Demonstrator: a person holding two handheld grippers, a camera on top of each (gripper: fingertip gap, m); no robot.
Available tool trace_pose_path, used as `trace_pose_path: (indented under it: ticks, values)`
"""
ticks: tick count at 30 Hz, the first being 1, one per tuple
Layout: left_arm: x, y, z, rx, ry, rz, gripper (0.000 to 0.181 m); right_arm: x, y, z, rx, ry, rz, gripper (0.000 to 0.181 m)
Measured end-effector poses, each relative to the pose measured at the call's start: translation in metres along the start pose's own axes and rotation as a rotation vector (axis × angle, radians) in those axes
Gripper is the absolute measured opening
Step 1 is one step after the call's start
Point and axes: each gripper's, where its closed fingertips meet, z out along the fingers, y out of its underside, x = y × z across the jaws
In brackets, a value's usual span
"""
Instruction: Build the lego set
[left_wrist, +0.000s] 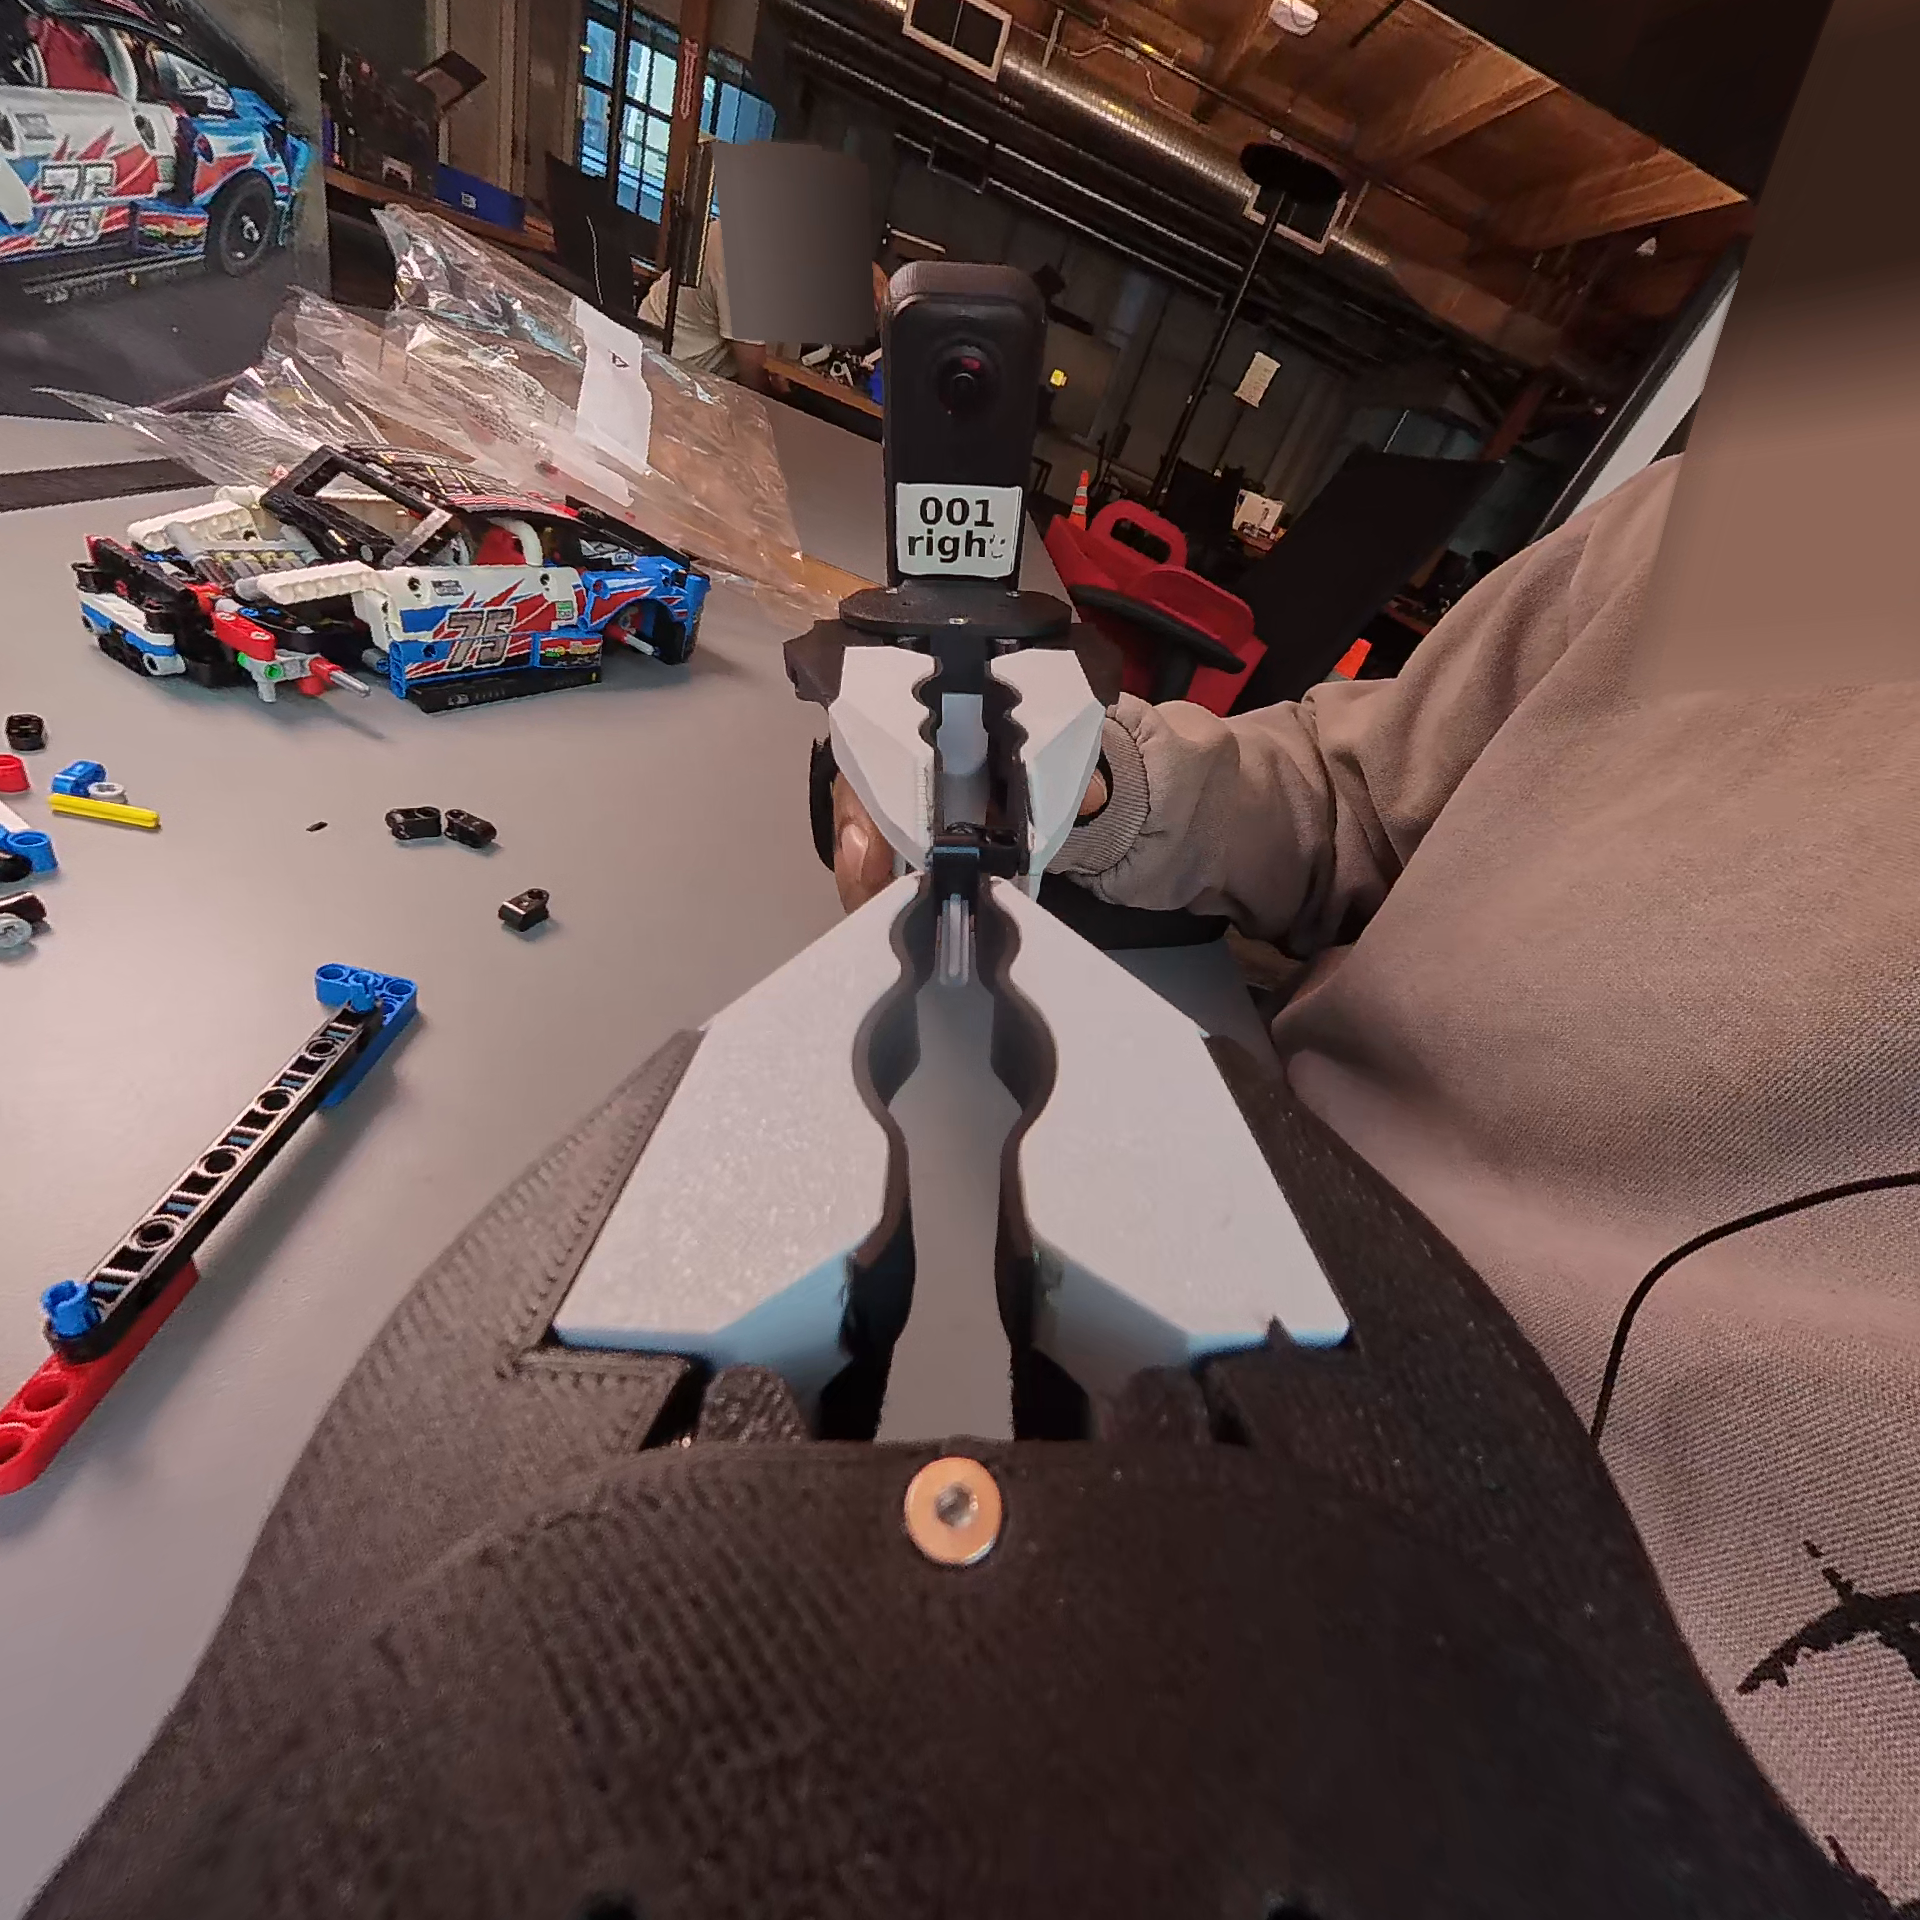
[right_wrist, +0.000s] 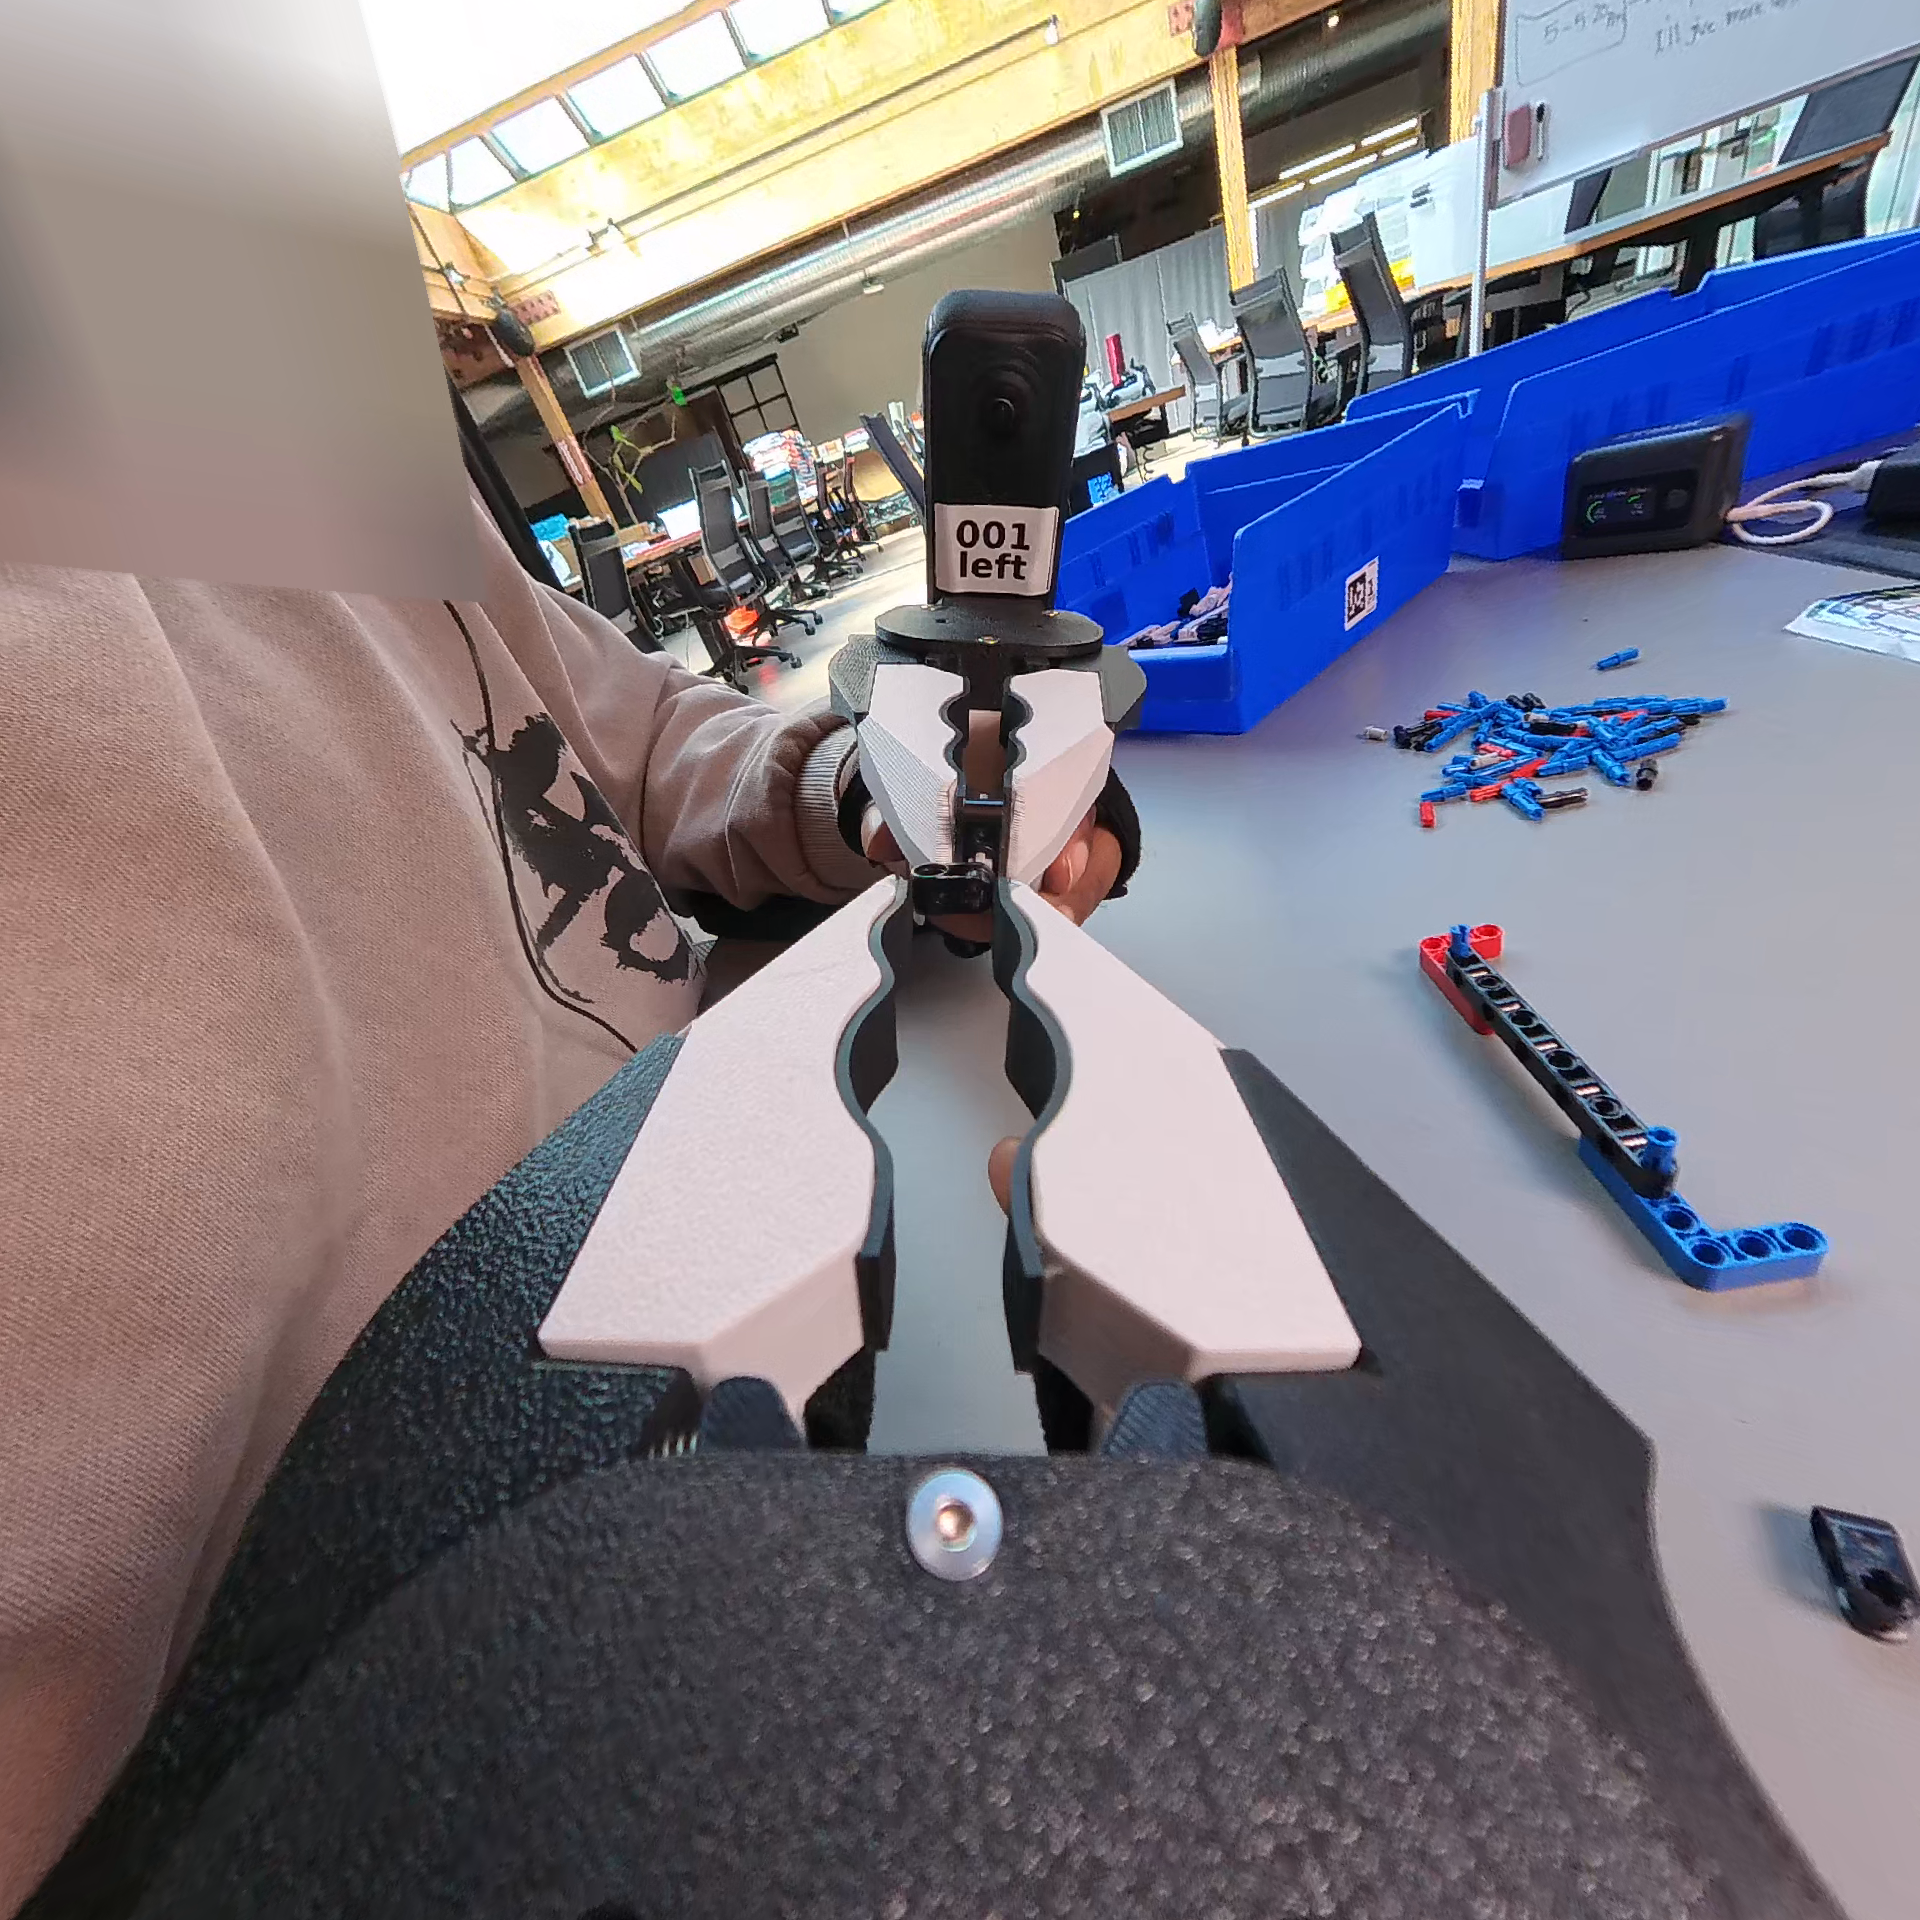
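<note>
2 matte wavy-edged grippers, tip-to-tip on small black connector

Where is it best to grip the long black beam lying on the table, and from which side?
Probably grip the black beam at its bare middle, across the narrow width, from above. It lies flat on the table; a blue angled piece and a red piece crowd its ends.

Both tools: white wavy-edged fingers, black textured bodies, silver screw; beige sleeves.
</note>
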Motion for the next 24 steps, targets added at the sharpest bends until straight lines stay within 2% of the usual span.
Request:
trace_pose_path:
  ticks: [13,18,24]
  values:
    - [0.008,0.000,0.001,-0.040,0.004,0.062,0.005,-0.007,0.000,0.004,-0.008,-0.040,0.011,0.012]
    - [0.007,0.009,0.001,-0.142,-0.051,0.204,0.005,-0.007,0.010,0.004,-0.044,-0.035,0.020,0.012]
    - [0.010,0.014,0.002,-0.232,-0.122,0.488,0.005,-0.012,0.015,0.004,-0.053,-0.106,0.137,0.012]
